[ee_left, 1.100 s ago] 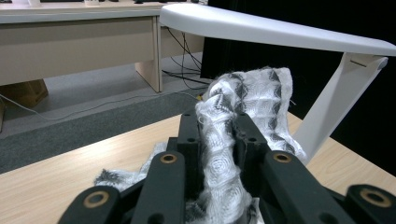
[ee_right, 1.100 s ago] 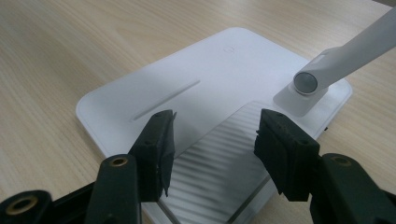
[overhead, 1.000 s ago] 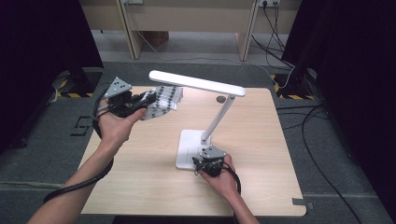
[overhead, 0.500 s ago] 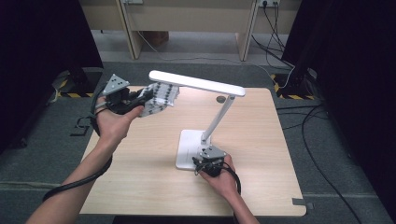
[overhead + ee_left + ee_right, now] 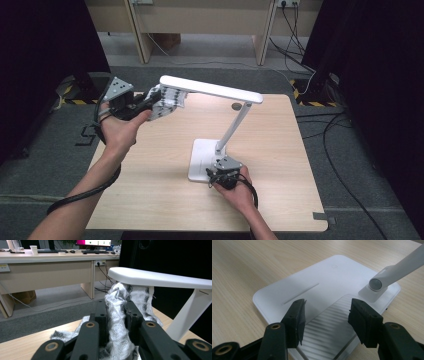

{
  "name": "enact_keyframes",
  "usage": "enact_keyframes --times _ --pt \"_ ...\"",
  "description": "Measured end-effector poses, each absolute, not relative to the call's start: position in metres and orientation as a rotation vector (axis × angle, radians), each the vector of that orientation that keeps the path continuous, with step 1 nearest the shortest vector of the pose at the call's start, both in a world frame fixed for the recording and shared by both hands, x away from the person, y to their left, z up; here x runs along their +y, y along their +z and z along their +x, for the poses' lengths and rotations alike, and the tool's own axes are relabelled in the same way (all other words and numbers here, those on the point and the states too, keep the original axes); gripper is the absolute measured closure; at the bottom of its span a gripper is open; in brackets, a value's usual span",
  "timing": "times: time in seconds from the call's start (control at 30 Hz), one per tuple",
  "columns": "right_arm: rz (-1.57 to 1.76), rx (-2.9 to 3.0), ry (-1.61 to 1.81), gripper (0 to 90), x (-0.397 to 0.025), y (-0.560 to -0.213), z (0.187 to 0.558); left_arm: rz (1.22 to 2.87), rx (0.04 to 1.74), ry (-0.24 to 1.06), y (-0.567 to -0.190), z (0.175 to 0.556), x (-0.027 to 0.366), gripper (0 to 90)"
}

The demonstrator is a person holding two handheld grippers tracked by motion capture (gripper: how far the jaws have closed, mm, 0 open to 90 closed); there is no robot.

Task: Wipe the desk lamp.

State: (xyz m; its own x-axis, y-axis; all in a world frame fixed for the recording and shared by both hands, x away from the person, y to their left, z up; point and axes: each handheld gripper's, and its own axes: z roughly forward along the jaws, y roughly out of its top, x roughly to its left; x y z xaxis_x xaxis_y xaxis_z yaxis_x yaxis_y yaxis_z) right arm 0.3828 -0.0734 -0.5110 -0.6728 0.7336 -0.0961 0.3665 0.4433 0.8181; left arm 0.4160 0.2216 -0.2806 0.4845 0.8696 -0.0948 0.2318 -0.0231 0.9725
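Cloth (image 5: 166, 101), one piece, white with a grey-black pattern, clamped between the jaws of the left gripper (image 5: 150, 105) and held up in the air at the free end of the lamp head (image 5: 210, 89), above the far left part of the bench (image 5: 150, 165). Seen close in the left gripper view as a bunched strip of cloth (image 5: 120, 315) rising between the two black jaws, its top just beneath the white lamp head (image 5: 160, 278), touching or nearly so, cannot tell which.

One desk lamp, white: flat head, slanted stem (image 5: 232, 127), square base (image 5: 202, 157) standing near the middle of the bench. Right gripper (image 5: 220, 175) low at the near edge of that base, jaws spread apart and holding nothing; in the right gripper view, right gripper (image 5: 325, 315) poised over the base (image 5: 312, 287), one jaw to each side of a ribbed patch (image 5: 324, 332), stem hinge (image 5: 375, 284) beyond.

Two grippers, two hands, one lamp, one cloth. One small dark round mark (image 5: 236, 106) on the bench behind the stem.
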Motion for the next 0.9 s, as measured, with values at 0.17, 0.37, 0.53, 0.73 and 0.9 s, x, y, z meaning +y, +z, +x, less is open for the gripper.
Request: enact_keyframes --times 0.17,0.37,0.53,0.73,0.9 --pt "0.925 2.258 1.122 47.0 -0.073 -0.511 0.383 1.544 0.994 0.681 -0.281 0.417 0.222 76.0" --pt "0.925 2.258 1.122 47.0 -0.073 -0.511 0.383 1.542 1.013 0.684 -0.282 0.423 0.221 75.9" --pt "0.926 2.256 1.124 47.0 -0.073 -0.511 0.383 1.542 0.994 0.682 -0.282 0.422 0.216 75.9" --pt "0.923 2.256 1.123 47.0 -0.073 -0.511 0.383 1.541 0.982 0.683 -0.280 0.422 0.212 75.9" --pt "0.922 2.256 1.124 47.0 -0.073 -0.511 0.383 1.544 0.973 0.682 -0.281 0.421 0.210 75.9"
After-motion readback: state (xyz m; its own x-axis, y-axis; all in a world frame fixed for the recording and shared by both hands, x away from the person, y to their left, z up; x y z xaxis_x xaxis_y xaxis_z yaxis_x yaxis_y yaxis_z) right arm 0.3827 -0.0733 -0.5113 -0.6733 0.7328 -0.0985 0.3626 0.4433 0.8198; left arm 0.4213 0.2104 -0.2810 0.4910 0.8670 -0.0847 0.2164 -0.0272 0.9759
